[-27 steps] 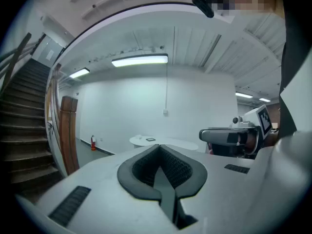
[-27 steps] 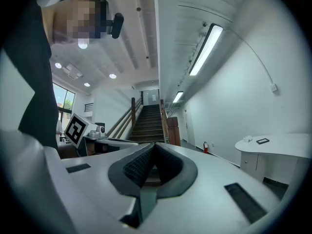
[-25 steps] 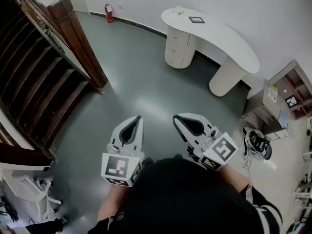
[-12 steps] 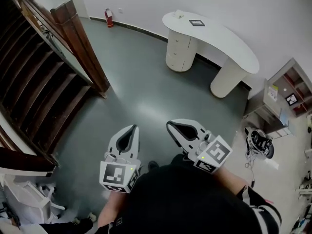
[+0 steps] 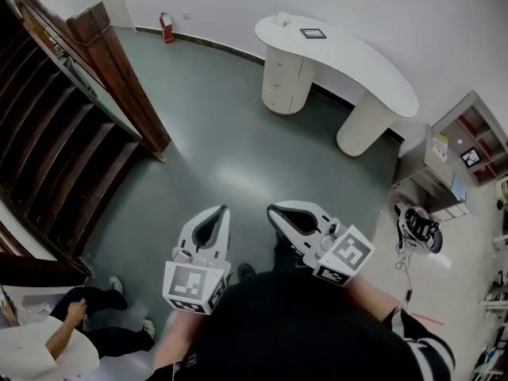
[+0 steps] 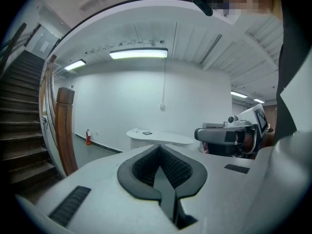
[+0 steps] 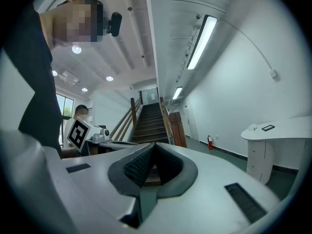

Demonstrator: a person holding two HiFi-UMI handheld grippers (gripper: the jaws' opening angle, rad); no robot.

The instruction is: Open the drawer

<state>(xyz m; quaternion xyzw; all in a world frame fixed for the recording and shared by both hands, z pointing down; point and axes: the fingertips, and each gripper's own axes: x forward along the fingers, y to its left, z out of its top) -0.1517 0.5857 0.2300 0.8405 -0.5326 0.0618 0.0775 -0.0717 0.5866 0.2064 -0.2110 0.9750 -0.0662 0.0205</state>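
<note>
A white curved desk (image 5: 357,66) stands far across the grey floor, against the back wall. Its round pedestal holds a stack of closed drawers (image 5: 282,82). Both grippers hang low in front of my body, well short of the desk. My left gripper (image 5: 219,211) is shut with nothing between its jaws; in its own view its tips (image 6: 159,148) meet below the distant desk (image 6: 161,136). My right gripper (image 5: 274,211) is likewise shut and empty. From the right gripper view its tips (image 7: 153,146) point towards the stairs, with the drawers (image 7: 261,155) at the right edge.
A dark wooden staircase (image 5: 55,141) with a newel post (image 5: 119,78) fills the left side. A red fire extinguisher (image 5: 166,28) stands by the back wall. A shelf unit (image 5: 464,153) and a black-and-white object (image 5: 417,230) are at the right. A person (image 5: 48,348) crouches at lower left.
Both grippers have sunk slightly and the right one has shifted left. The desk sits a little further left in the view. A crouching person has come into sight at lower left.
</note>
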